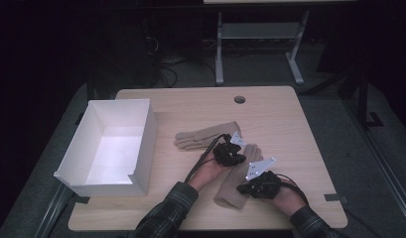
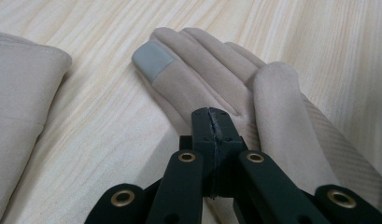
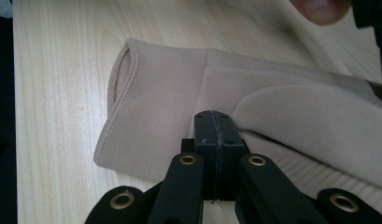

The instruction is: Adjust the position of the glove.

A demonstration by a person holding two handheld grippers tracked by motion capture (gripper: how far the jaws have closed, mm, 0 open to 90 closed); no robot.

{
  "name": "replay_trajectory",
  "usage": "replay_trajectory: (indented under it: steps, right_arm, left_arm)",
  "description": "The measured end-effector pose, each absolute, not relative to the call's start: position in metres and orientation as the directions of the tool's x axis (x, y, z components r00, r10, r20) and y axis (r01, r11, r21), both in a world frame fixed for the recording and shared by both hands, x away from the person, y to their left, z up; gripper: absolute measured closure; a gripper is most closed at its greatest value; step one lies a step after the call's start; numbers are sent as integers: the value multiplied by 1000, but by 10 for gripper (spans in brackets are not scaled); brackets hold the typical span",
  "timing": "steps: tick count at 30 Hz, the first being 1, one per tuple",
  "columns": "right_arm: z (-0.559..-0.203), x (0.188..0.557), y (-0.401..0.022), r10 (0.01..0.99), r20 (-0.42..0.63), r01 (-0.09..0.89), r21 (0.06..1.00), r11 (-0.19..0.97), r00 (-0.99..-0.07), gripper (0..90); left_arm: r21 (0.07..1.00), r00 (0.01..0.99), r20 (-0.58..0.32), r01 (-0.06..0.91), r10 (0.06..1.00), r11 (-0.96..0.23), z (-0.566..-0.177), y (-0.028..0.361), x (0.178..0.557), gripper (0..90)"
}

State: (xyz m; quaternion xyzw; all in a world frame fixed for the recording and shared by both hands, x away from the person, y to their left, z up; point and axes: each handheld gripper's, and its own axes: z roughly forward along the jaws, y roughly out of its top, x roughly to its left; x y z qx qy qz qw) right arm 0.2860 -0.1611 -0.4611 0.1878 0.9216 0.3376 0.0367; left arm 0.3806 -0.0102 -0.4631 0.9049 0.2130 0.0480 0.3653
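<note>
While two beige gloves are lying on a wooden table beside a white box, the left gripper is hovering clenched and empty over the far glove, and the right gripper, also clenched and empty, is hovering over the near glove by its cuff.

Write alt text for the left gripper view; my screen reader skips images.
A shut black claw hovers over a beige glove lying flat on a pale wooden table, the glove's fingers pointing away. One fingertip carries a grey patch. The edge of a second beige glove shows at the left.
</note>
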Motion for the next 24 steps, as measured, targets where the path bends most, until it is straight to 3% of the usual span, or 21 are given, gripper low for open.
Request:
replay_trajectory:
  steps: [2, 5, 6, 7, 11, 13, 14, 18, 24]
  right_arm:
    - [-461, 286, -162, 370, 63, 322, 641, 696, -927, 896]
    - [-457, 286, -171, 405, 67, 345, 661, 667, -912, 760]
    - [-457, 286, -171, 405, 67, 345, 661, 667, -912, 760]
    - [-453, 285, -182, 458, 83, 386, 680, 623, -885, 667]
    - [-453, 288, -206, 541, 67, 429, 694, 578, -838, 476]
    - [-454, 288, -214, 571, 65, 448, 694, 564, -819, 435]
    - [-456, 288, -227, 612, 66, 479, 691, 542, -788, 363]
    - [-461, 289, -249, 685, 63, 534, 680, 503, -726, 271]
    - [-468, 286, -268, 731, 59, 563, 680, 469, -680, 236]
  left_arm:
    - [687, 901, -71, 356, 428, -634, -461, -6, 382, 885]
    - [701, 886, -75, 373, 457, -608, -454, 5, 383, 841]
    - [701, 886, -75, 373, 457, -608, -454, 5, 383, 820]
    - [708, 877, -82, 385, 473, -592, -451, 12, 384, 784]
    - [719, 841, -70, 415, 536, -557, -441, 45, 391, 678]
    - [714, 844, -62, 410, 532, -567, -439, 52, 393, 638]
    - [724, 828, -59, 420, 558, -547, -435, 63, 394, 615]
    - [739, 803, -42, 425, 594, -522, -431, 81, 401, 613]
    - [746, 795, -63, 439, 604, -500, -437, 85, 412, 633]
